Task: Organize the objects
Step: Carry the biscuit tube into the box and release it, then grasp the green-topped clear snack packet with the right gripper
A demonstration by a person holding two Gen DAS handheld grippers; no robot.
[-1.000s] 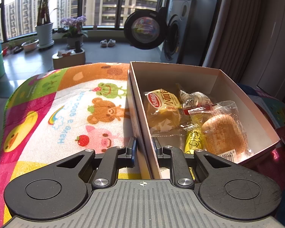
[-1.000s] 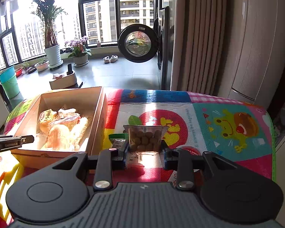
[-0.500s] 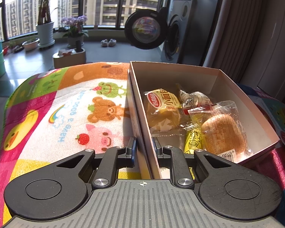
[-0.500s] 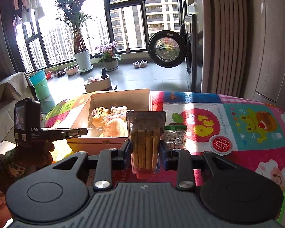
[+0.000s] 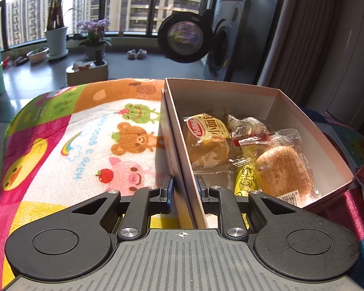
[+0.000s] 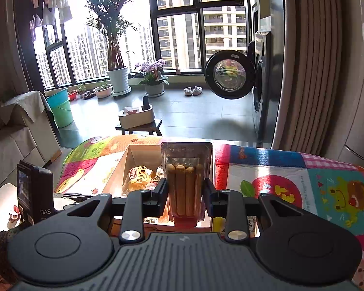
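— Since a second ago the right hand-held gripper [image 6: 185,192] has lifted the clear pack of biscuit sticks [image 6: 185,181] off the mat and brought it over the cardboard box [image 6: 123,167]; half a second back it was lower and nearer the box's right side.

— And the left one?

— Unmoved. The left hand-held gripper [image 5: 184,189] is closed on the box's near-left wall, one finger outside, one inside, steadying it on the cartoon play mat [image 5: 85,145].

— What's in the box already?

— A yellow-labelled bread packet [image 5: 206,133] towards the far end, a round bun in clear film [image 5: 284,169] at the near right, a yellow stick packet [image 5: 245,177] between them and a small crinkled white wrapper [image 5: 247,126] behind.

— How is the pack held?

— Upright, pinched across its lower half by both fingers, narrowed just to its width. I'd judge it light, with a thin, slick plastic shell and brittle sticks inside — too hard a squeeze could crack them or buckle the tray. Holding low on the flat sides looks sound; the flared top rim would flex.

— Next?

— Probably lower it into the free space along the box's right wall, then release gently so it doesn't tip onto the bun.
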